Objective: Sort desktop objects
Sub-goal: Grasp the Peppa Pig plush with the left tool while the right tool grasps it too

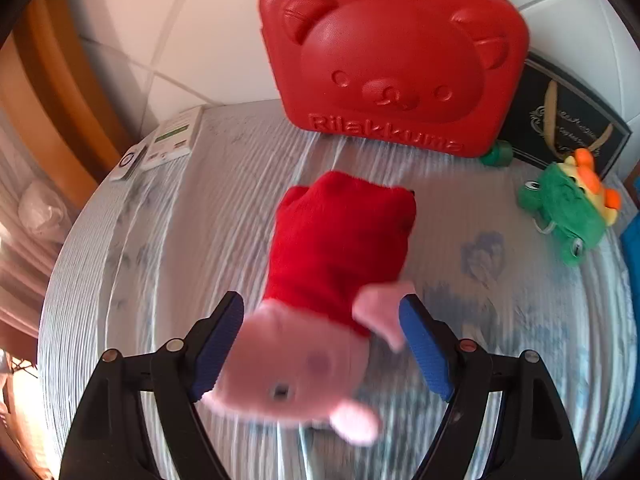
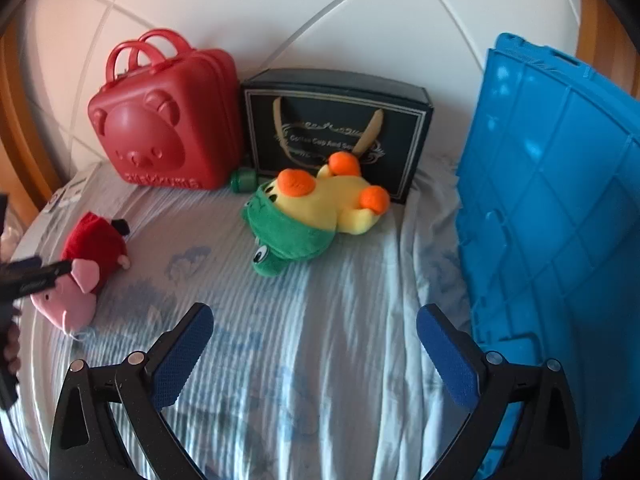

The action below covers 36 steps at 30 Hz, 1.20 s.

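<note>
A pink pig plush in a red dress [image 1: 336, 248] lies on the striped cloth with its head toward the left wrist camera. My left gripper [image 1: 322, 304] is open and straddles the pig's head; its blue pads [image 1: 218, 344] stand on either side, and a firm grip does not show. Seen from the right wrist, the pig [image 2: 86, 272] lies at the far left. A yellow duck plush in a green frog hood [image 2: 308, 216] lies mid-table. My right gripper [image 2: 316, 312] hangs open above bare cloth in front of the duck, with nothing between its fingers.
A red bear-face case [image 2: 164, 128] and a black gift bag [image 2: 336, 132] stand against the tiled wall, with a small green bottle [image 2: 242, 180] between them. A blue plastic crate [image 2: 560, 208] rises on the right. White remotes [image 1: 168, 140] lie at the cloth's far left corner.
</note>
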Available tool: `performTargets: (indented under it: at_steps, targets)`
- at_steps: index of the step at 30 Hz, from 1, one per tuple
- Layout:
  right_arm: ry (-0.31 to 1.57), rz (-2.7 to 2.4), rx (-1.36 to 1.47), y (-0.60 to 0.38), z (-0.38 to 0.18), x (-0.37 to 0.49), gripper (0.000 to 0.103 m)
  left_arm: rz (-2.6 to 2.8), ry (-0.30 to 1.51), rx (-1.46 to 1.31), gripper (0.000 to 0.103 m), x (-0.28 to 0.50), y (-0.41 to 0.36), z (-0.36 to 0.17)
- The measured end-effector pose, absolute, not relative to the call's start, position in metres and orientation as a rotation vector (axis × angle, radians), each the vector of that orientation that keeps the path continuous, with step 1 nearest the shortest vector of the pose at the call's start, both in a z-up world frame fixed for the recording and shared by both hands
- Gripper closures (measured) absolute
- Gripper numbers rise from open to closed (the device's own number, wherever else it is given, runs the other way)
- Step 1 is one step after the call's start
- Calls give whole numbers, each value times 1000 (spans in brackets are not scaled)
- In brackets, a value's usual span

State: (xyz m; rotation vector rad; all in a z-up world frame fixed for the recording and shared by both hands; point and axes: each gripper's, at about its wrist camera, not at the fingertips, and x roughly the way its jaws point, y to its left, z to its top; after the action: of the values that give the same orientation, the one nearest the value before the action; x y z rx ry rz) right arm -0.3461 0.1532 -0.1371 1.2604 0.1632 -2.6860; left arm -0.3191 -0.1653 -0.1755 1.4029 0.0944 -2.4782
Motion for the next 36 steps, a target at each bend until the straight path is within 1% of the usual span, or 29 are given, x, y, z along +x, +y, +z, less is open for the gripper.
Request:
performTargets:
  at_steps: [3, 5, 6, 7, 8, 10, 14, 15, 16, 19, 21, 25, 27, 31, 36]
  targets:
    - [183, -2668, 1272, 146, -143, -349, 0, -2476, 59, 1408, 23, -350, -171, -195]
    - [190, -2660, 1283, 142, -146, -351, 0, -2482, 76, 1491, 23, -363, -171, -214]
    - [193, -2654, 1290, 140, -147, -351, 0, -2470, -1, 1462, 23, -362, -167, -218]
    - [198, -2646, 1293, 137, -148, -351, 0, -2489, -85, 1446, 24, -358, -159, -220]
    - [205, -2637, 1293, 133, -149, -351, 0, -2516, -148, 1432, 27, -349, -151, -220]
    - [223, -2608, 1286, 124, -150, -348, 0, -2610, -219, 1416, 31, -323, -140, -215]
    - [243, -2507, 1271, 93, -153, -340, 0, -2745, -350, 1359, 31, -260, -125, -194]
    - [233, -2466, 1269, 83, -154, -337, 0, -2759, -339, 1353, 31, -248, -126, -187]
    - [225, -2438, 1270, 76, -156, -335, 0, -2778, -290, 1369, 31, -237, -130, -179]
    - [218, -2359, 1266, 50, -161, -330, 0, -2762, -47, 1382, 29, -215, -153, -160]
    - [245, -2326, 1270, 32, -164, -330, 0, -2689, 95, 1404, 29, -212, -168, -165]
    - [258, -2296, 1245, 14, -165, -326, 0, -2584, 265, 1473, 29, -218, -181, -193]
    - [276, -2302, 1223, 10, -164, -327, 0, -2575, 305, 1480, 29, -225, -180, -201]
    - [294, -2275, 1167, 1, -163, -338, 0, -2506, 267, 1421, 29, -243, -176, -210]
    - [304, -2145, 1138, -27, -176, -368, 0, -2481, 419, 1424, 29, -249, -193, -220]
